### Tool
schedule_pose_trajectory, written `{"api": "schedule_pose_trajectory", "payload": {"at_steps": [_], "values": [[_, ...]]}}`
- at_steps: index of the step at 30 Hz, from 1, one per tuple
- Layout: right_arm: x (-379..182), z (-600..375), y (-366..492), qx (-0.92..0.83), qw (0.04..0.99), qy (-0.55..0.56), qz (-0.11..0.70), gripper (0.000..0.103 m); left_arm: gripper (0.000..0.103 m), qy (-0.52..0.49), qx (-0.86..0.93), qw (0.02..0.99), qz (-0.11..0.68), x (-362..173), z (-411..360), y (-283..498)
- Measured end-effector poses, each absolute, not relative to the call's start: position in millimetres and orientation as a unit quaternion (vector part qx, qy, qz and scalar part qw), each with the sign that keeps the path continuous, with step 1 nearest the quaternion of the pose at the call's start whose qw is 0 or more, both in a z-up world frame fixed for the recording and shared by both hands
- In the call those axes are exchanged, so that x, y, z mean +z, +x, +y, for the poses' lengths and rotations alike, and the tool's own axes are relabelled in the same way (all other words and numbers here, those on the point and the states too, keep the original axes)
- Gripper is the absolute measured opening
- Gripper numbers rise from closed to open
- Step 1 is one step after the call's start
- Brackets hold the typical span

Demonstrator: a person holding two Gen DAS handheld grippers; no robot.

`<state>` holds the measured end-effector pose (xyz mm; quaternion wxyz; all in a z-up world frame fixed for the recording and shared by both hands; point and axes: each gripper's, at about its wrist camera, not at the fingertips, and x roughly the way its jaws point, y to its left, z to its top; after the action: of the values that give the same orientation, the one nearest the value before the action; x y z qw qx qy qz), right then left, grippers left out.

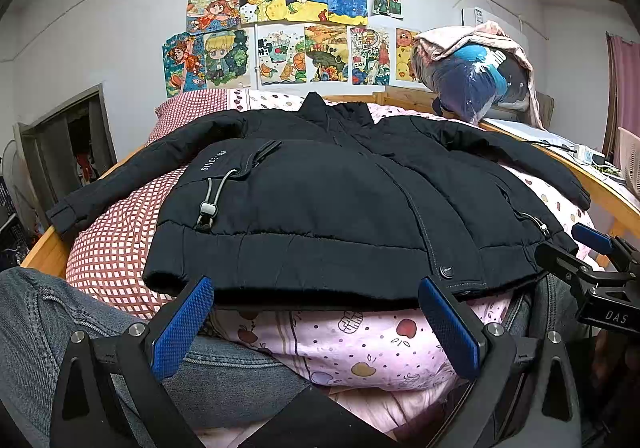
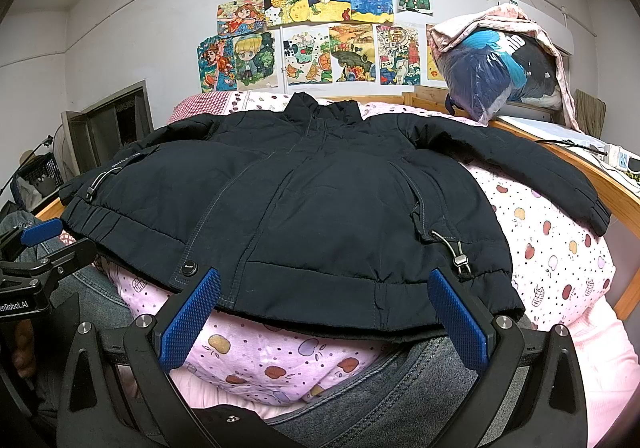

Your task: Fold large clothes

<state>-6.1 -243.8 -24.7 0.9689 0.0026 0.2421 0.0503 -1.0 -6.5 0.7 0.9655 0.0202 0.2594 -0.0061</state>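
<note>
A black padded jacket (image 1: 332, 200) lies front up on the bed, sleeves spread to both sides and collar toward the far wall. It also fills the right wrist view (image 2: 320, 204). My left gripper (image 1: 316, 324) is open and empty, its blue pads just short of the jacket's near hem on the left half. My right gripper (image 2: 324, 324) is open and empty, just short of the hem on the right half. It also shows at the right edge of the left wrist view (image 1: 592, 248).
The jacket rests on a pink fruit-print quilt (image 2: 552, 248) and a red checked cover (image 1: 116, 248) on a wooden-framed bed (image 2: 616, 192). A bagged bundle of clothes (image 1: 476, 72) sits at the far right. Denim-clad legs (image 1: 224, 380) are below the grippers.
</note>
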Motion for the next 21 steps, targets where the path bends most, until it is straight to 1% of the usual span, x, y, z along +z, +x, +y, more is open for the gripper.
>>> {"api": "schedule_pose_trajectory", "payload": {"at_steps": [6,11,17,21], "values": [[-24,-241,-7,0.053,0.967,0.004,0.248,0.102,0.103,0.022,-0.012,0.965,0.261,3,-17,-5],[-27,-247,5,0.081,0.958,0.022,0.275,0.102,0.103,0.031,-0.019,0.965,0.258,14,-26,6],[-11,-256,22,0.070,0.960,0.002,0.271,0.102,0.103,0.039,-0.022,0.969,0.241,36,-28,26],[4,-267,38,0.047,0.963,-0.005,0.264,0.102,0.103,0.048,-0.029,0.966,0.253,49,-34,49]]}}
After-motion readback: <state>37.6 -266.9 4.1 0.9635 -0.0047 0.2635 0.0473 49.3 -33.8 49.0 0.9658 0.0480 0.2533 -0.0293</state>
